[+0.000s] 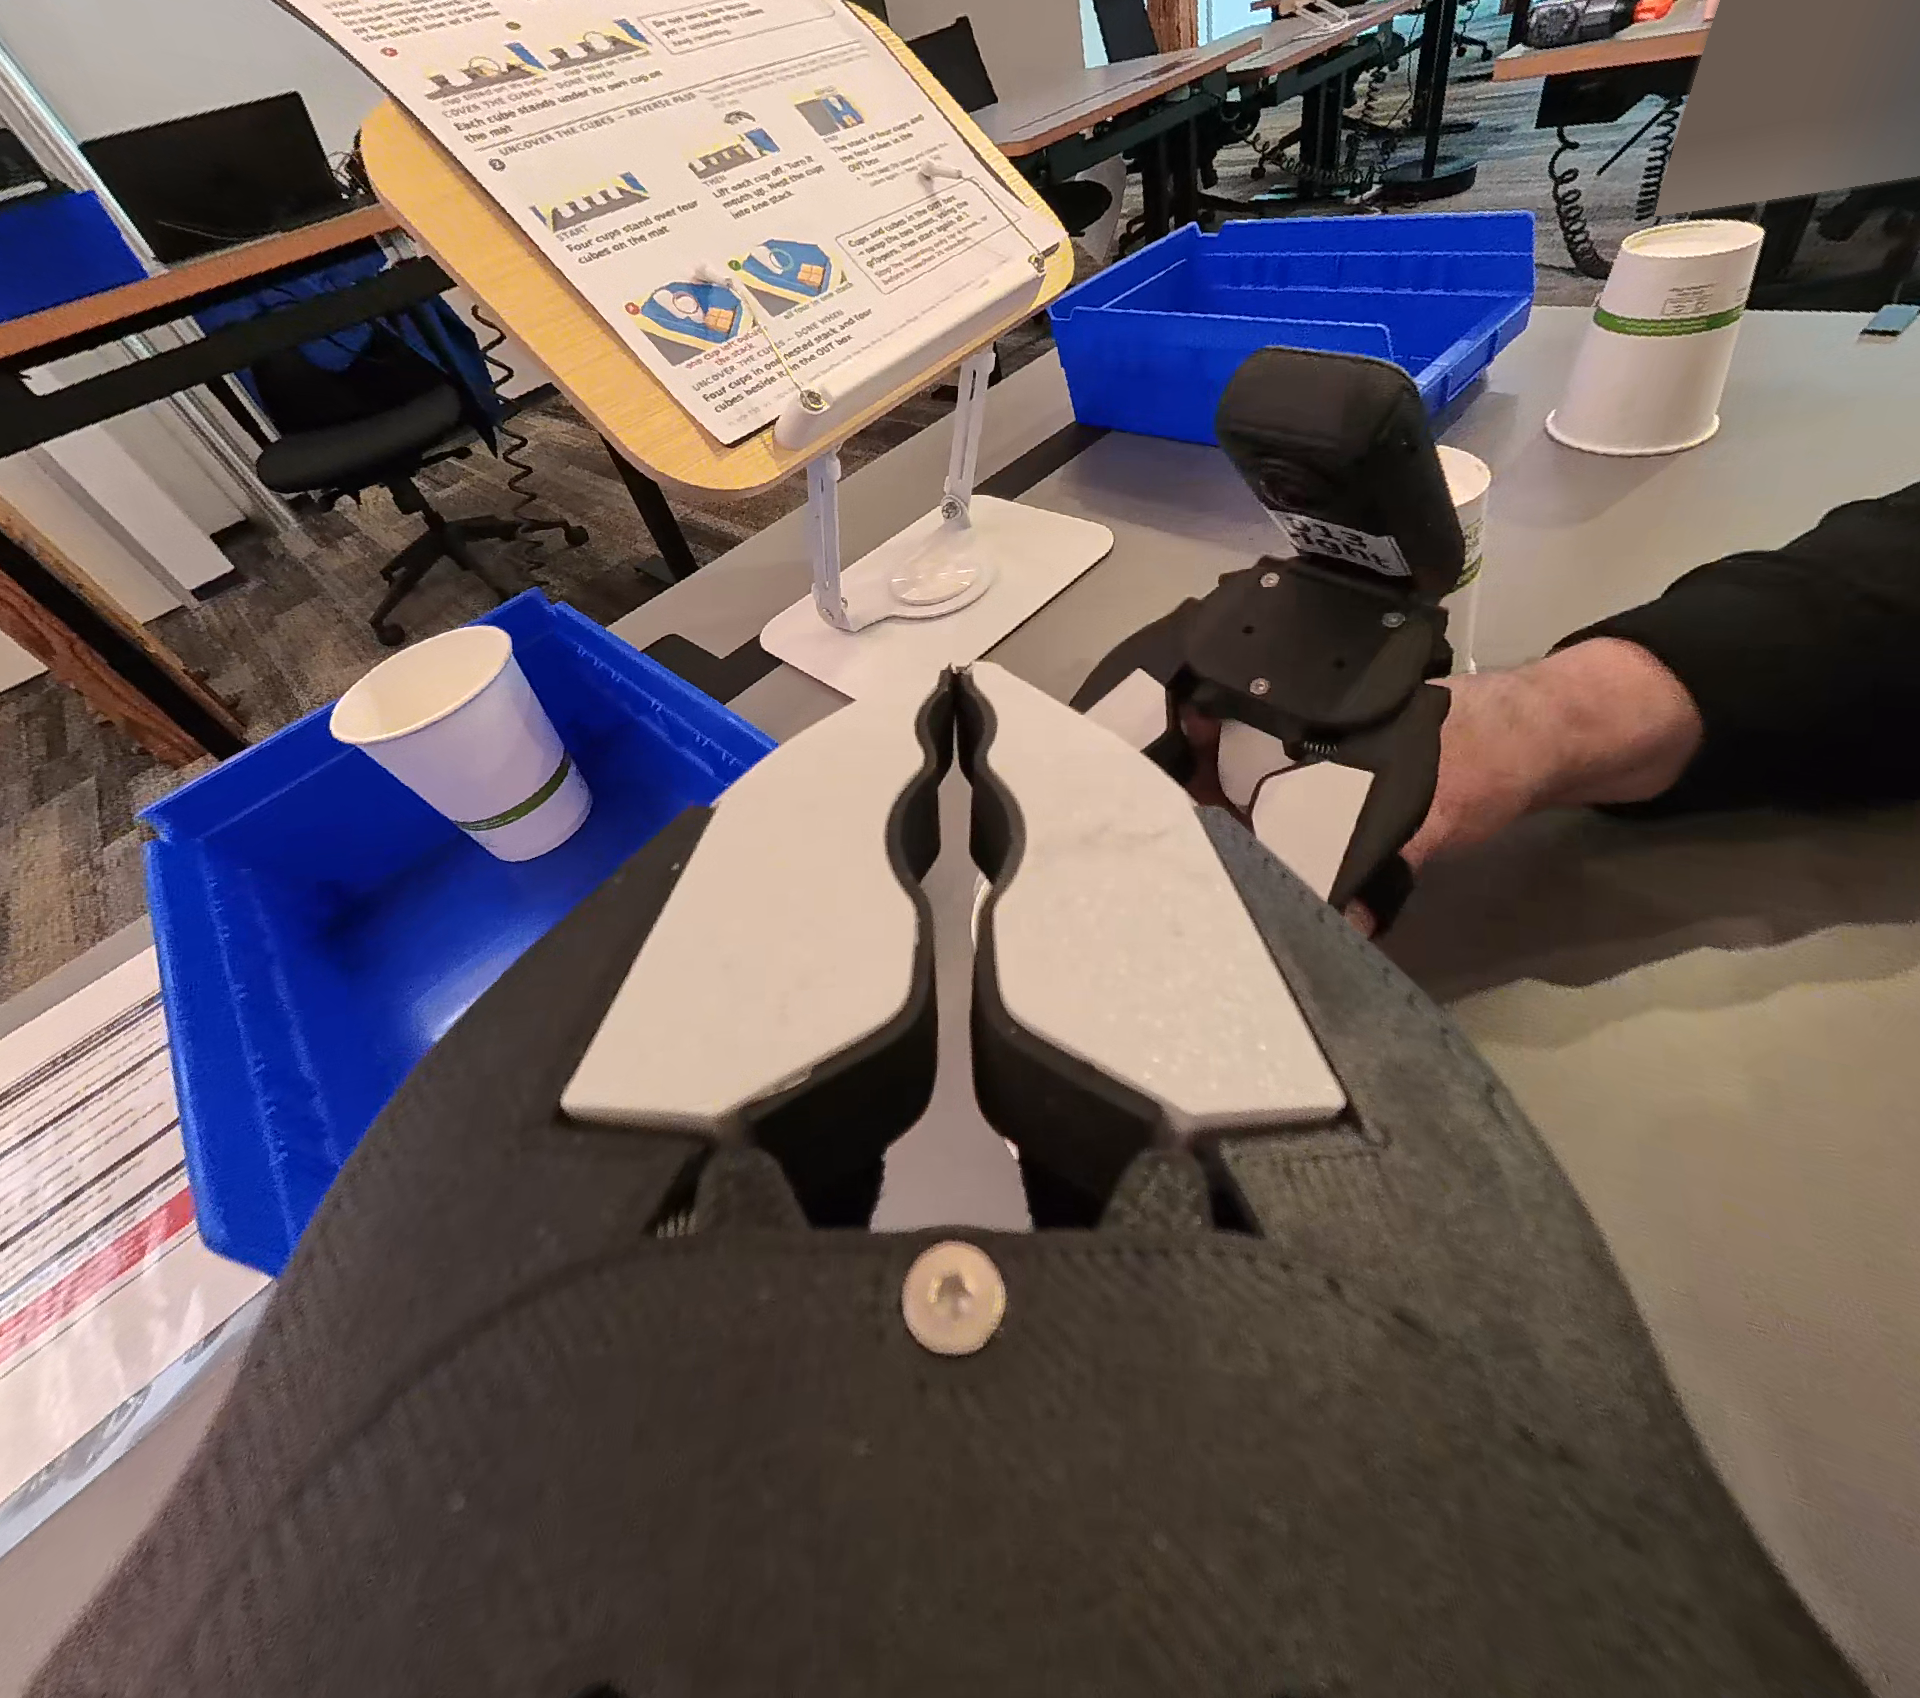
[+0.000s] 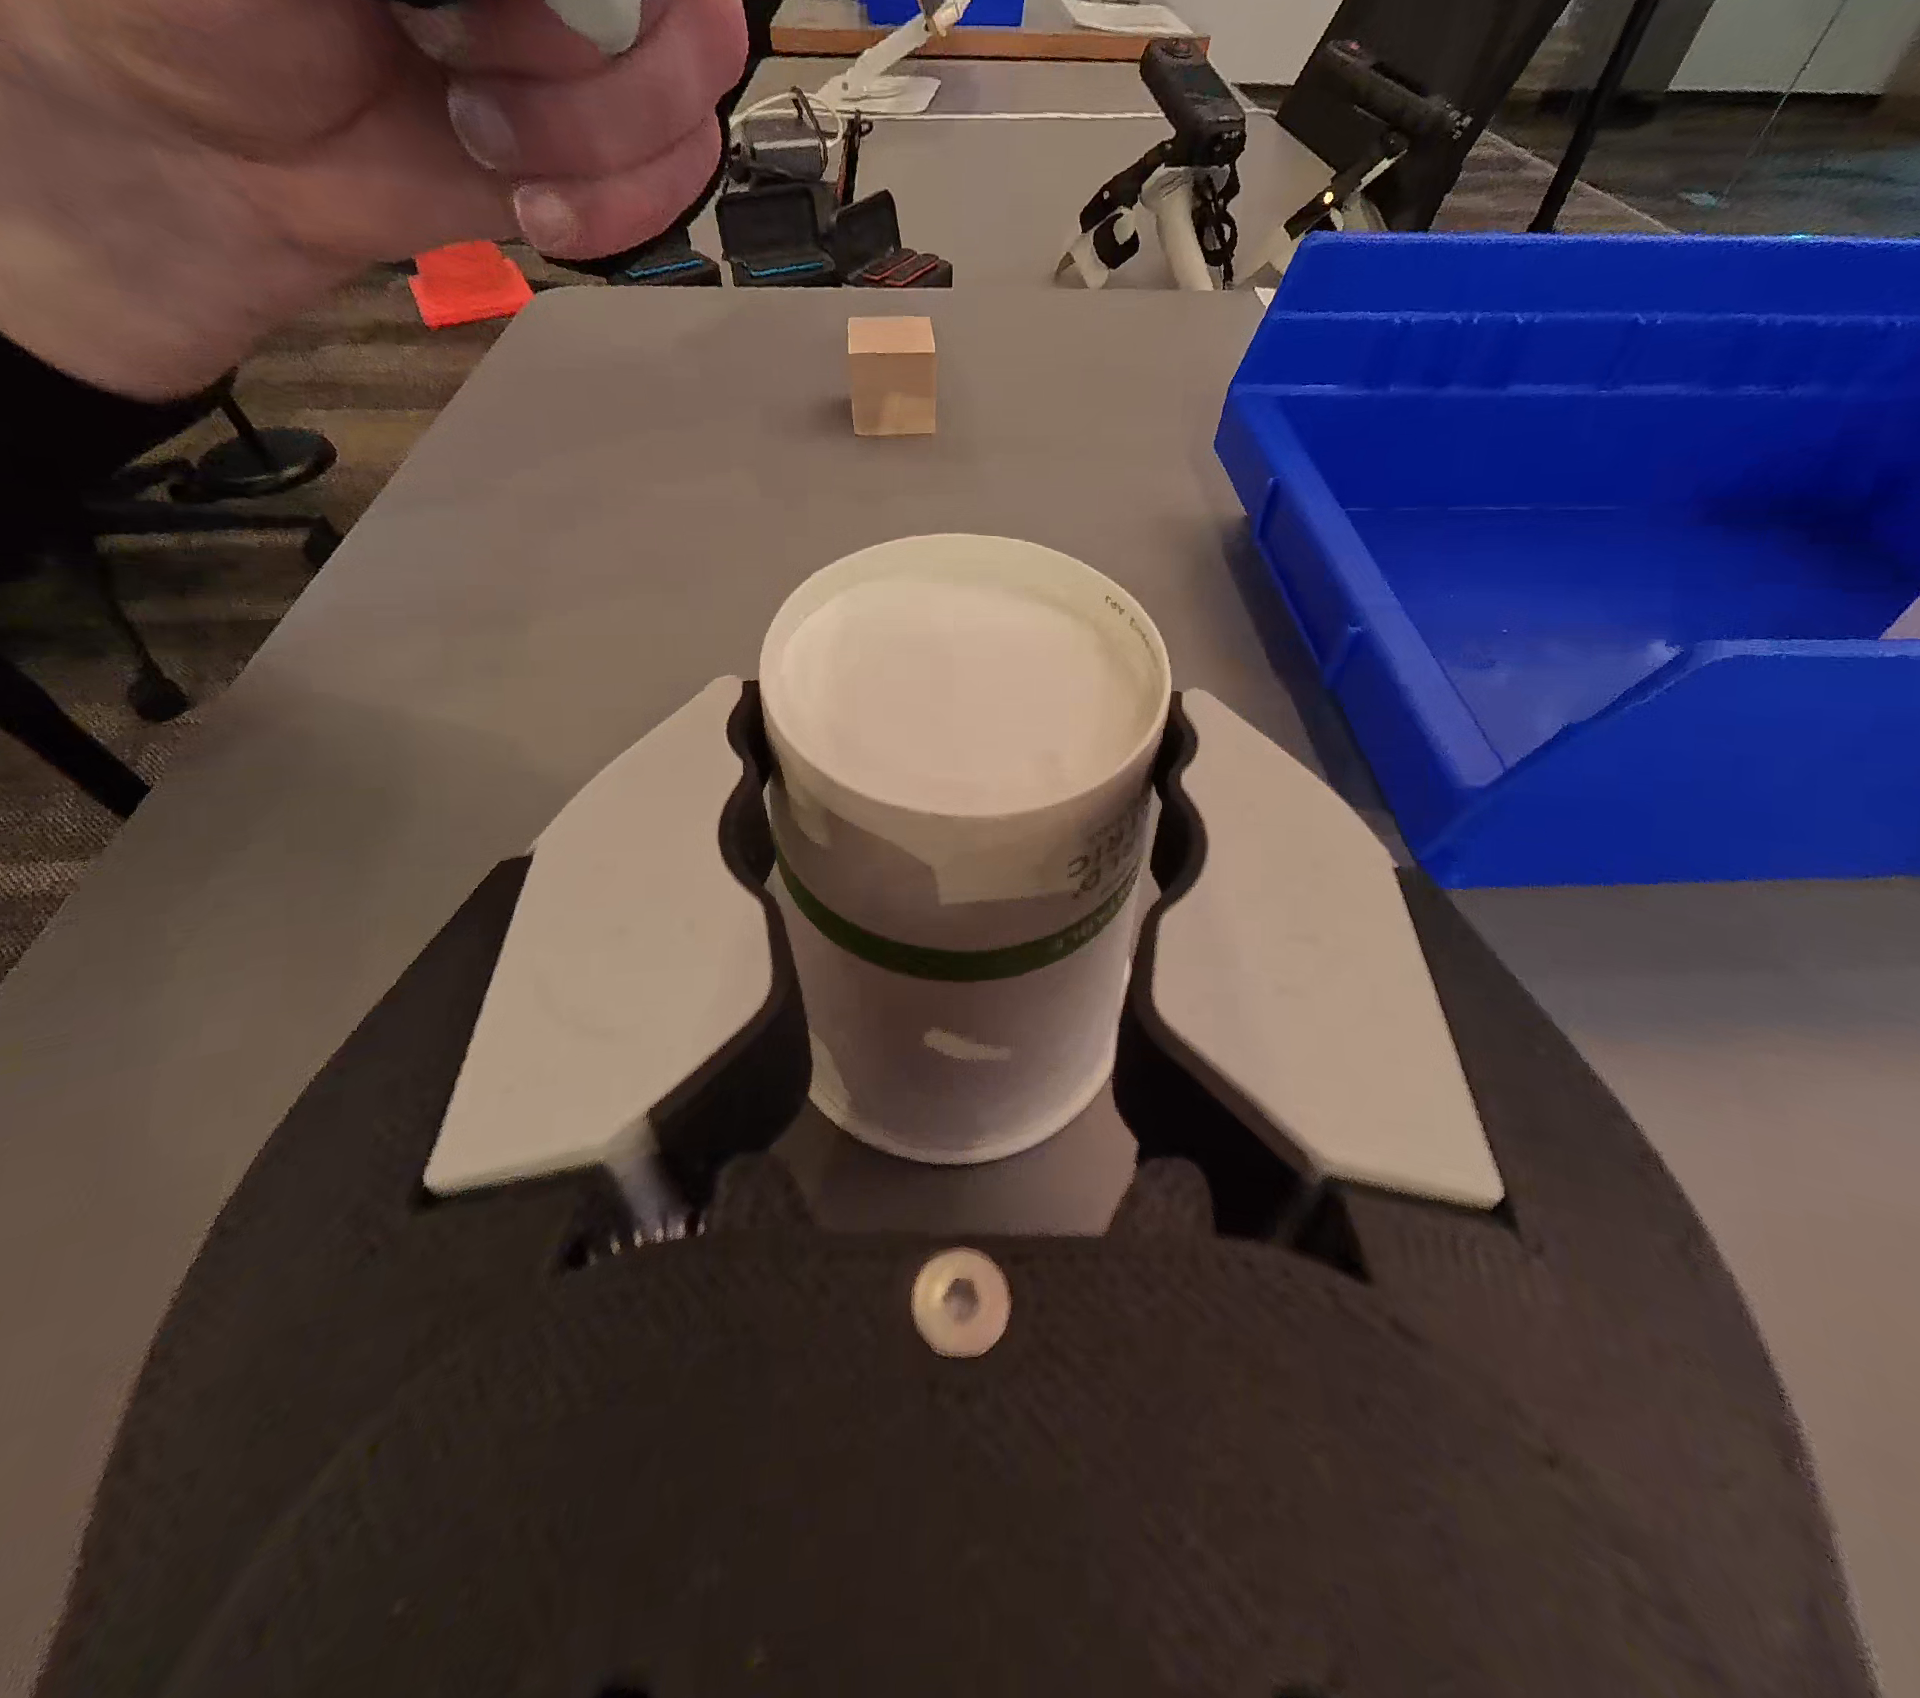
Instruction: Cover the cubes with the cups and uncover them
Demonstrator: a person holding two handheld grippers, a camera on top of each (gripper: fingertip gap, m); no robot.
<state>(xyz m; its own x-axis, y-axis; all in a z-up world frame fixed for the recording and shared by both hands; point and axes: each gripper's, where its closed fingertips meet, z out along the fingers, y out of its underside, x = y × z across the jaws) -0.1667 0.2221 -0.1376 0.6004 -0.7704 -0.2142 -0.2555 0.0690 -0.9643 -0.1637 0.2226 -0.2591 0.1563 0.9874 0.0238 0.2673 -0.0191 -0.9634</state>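
Between my right gripper's [image 2: 961,775] two fingers sits an upside-down cup [image 2: 956,827], and the jaws are squeezed onto its sides, near the green band. The cup's wide end points down toward the grey table [image 2: 468,609]; I cannot tell if it rests there or hangs just above. A wooden cube [image 2: 891,391] stands bare farther on, near a blue bin [image 2: 1351,609]. I think I am either setting this cup over a cube or lifting it off; I cannot see under it. If I am covering, the next move needs the cup held level and brought down straight over a cube. My left gripper [image 1: 956,692] has its jaws pressed together with nothing between them. The left view shows what the right one misses: one more upside-down cup [image 1: 1652,339] far back on the table, a cup [image 1: 468,744] leaning in a second bin [image 1: 260,973], and a sheet on a stand [image 1: 644,121]. Only the right view shows the bare cube.
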